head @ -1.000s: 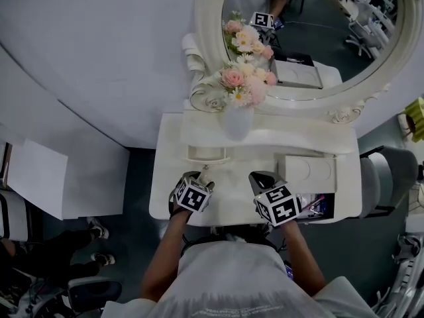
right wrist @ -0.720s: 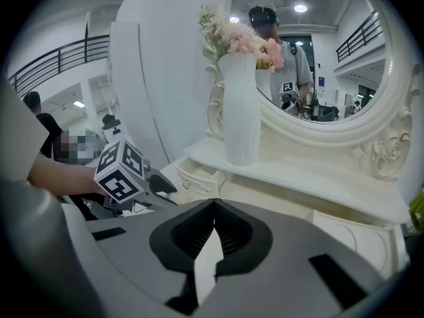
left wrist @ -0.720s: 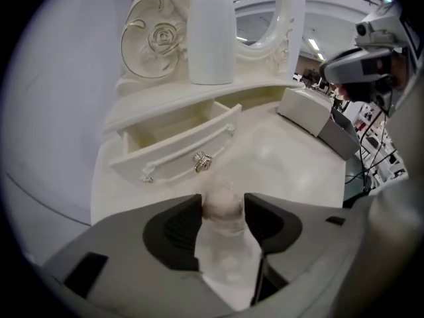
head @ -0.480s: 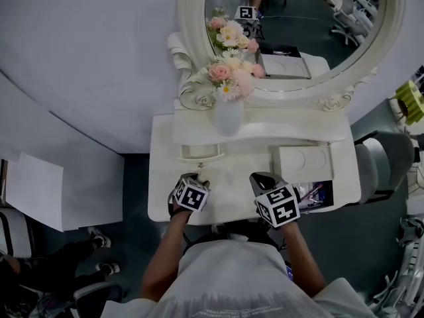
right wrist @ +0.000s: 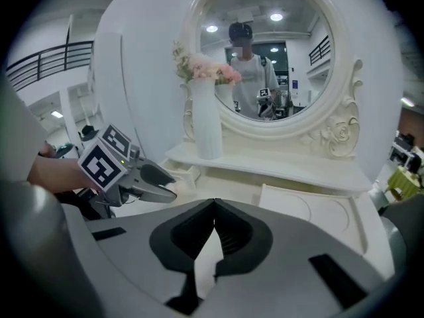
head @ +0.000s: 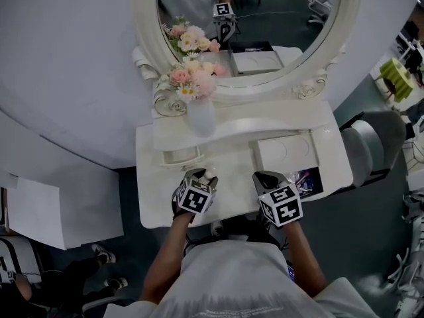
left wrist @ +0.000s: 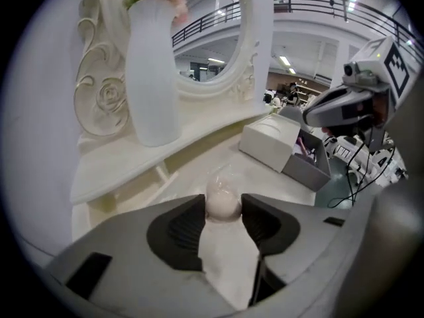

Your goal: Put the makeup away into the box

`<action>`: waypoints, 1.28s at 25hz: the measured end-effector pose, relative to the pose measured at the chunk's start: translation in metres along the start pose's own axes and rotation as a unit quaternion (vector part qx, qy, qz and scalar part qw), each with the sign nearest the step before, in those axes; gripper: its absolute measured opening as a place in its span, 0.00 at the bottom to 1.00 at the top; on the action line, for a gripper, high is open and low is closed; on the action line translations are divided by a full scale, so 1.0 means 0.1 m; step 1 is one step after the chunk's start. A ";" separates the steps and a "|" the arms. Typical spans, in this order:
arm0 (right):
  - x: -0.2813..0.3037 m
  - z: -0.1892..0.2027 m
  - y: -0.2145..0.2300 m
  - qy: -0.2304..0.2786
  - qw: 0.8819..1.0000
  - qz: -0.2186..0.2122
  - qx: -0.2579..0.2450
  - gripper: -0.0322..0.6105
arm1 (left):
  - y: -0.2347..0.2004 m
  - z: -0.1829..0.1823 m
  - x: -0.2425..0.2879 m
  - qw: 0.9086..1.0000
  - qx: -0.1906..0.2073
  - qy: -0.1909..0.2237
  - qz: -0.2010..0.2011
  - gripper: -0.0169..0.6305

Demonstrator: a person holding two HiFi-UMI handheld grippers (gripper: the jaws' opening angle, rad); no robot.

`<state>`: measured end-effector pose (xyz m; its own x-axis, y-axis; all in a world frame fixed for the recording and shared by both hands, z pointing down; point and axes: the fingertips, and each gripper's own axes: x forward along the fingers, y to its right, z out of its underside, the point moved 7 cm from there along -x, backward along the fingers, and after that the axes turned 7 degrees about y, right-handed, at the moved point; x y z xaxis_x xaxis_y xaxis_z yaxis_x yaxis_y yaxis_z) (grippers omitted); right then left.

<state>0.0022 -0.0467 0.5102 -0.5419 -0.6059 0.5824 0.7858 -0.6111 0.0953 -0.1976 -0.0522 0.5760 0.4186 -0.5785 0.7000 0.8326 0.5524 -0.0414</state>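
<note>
My left gripper (left wrist: 224, 207) has a pale pink, egg-shaped makeup sponge (left wrist: 223, 203) in a clear wrap between its pads. The jaws are closing and both pads press on it. In the head view the sponge (head: 211, 173) hangs just above the white dressing table (head: 149, 197), left of centre. The grey box (head: 310, 179) stands open at the table's right with makeup inside, its white lid (head: 285, 151) raised behind it. My right gripper (right wrist: 214, 220) is shut and empty, and in the head view this gripper (head: 265, 177) is just left of the box.
A white vase (head: 202, 118) of pink flowers stands on the raised shelf under the round mirror (head: 252, 18). A small open drawer (head: 180, 156) sits below the shelf at left. A grey chair (head: 371, 144) stands beside the table's right end.
Both grippers have shifted to the right across the table. The left gripper's jaws have narrowed round the sponge and lifted it a little.
</note>
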 end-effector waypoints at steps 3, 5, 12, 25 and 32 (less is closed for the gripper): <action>-0.17 0.06 0.20 0.004 1.000 0.017 0.011 0.05 | 0.26 -0.30 0.07 0.999 0.018 0.022 0.024 0.33; -0.28 0.11 0.33 0.005 0.999 0.028 0.017 0.05 | 0.45 -0.47 0.15 0.998 0.032 0.031 0.043 0.33; -0.65 0.30 0.82 0.009 0.997 0.062 0.042 0.05 | 1.15 -0.96 0.45 0.991 0.080 0.045 0.101 0.33; -1.12 0.65 1.48 0.015 0.989 0.116 0.089 0.05 | 2.11 -1.35 0.96 0.967 0.174 0.018 0.183 0.33; -1.32 0.87 1.66 0.008 0.984 0.139 0.115 0.05 | 2.44 -1.38 1.19 0.957 0.201 -0.005 0.211 0.33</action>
<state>0.2297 -0.0239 0.5192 -0.3000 -0.7422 0.5992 0.9498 -0.2908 0.1154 0.1054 -0.0692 0.5502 0.6813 -0.2494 0.6882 0.3826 0.9228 -0.0444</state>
